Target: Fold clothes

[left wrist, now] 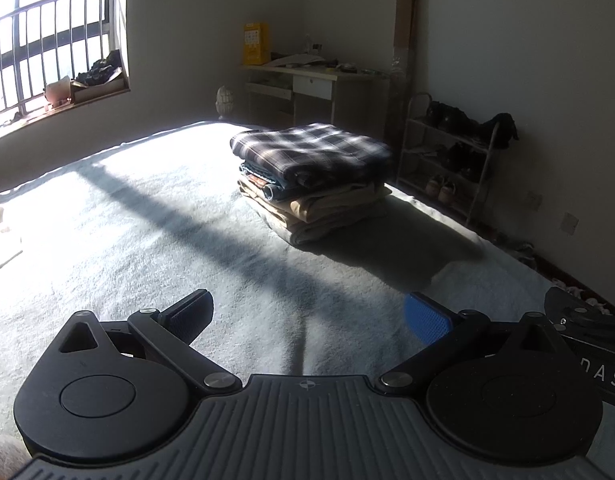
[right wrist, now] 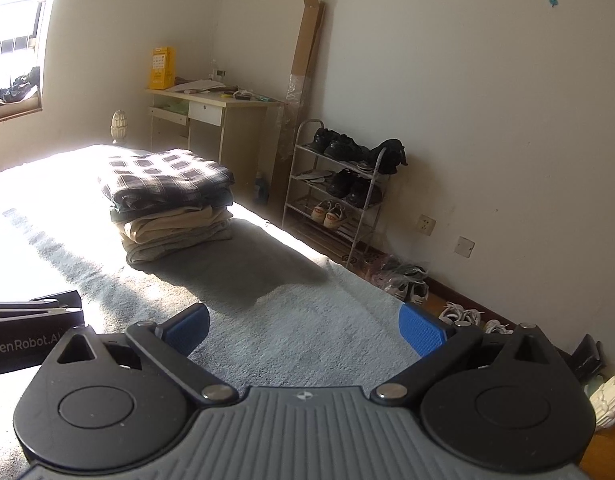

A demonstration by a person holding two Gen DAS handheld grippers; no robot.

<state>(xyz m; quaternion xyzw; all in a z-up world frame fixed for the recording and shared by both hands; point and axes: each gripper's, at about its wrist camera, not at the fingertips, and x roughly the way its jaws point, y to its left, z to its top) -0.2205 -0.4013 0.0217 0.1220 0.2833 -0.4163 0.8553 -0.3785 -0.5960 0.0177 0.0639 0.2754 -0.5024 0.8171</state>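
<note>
— So where are the clothes?

— Folded and stacked. The pile of clothes (left wrist: 311, 182) sits on the bed (left wrist: 147, 240) toward its far right corner, close to the right edge. A dark plaid garment (right wrist: 163, 178) lies on top, something denim-blue under it, then tan and pale grey layers at the bottom. The pile throws a long shadow across the grey fleecy cover toward the near side.

— And the tools?

— The left gripper (left wrist: 307, 316) hovers over the near part of the bed with its jaws spread wide, nothing between them; only the cover shows in the gap. The right gripper (right wrist: 303, 330) is the same, jaws wide apart and empty, over the near right edge of the bed. The two are just beside each other: each camera catches a bit of the other tool's black body at its frame edge. Both are well apart from the pile.

— What's around the bed?

— Past the far end stands a light wooden desk (right wrist: 211, 112) with a yellow box (right wrist: 161, 68) on it, and a tall cardboard carton (right wrist: 303, 64) leaning in against the wall. A metal shoe rack (right wrist: 335, 188) with dark and light shoes stands beside the bed's right side, more shoes lie on the floor (right wrist: 411, 280), and a barred window (left wrist: 47, 52) lights the left.
</note>
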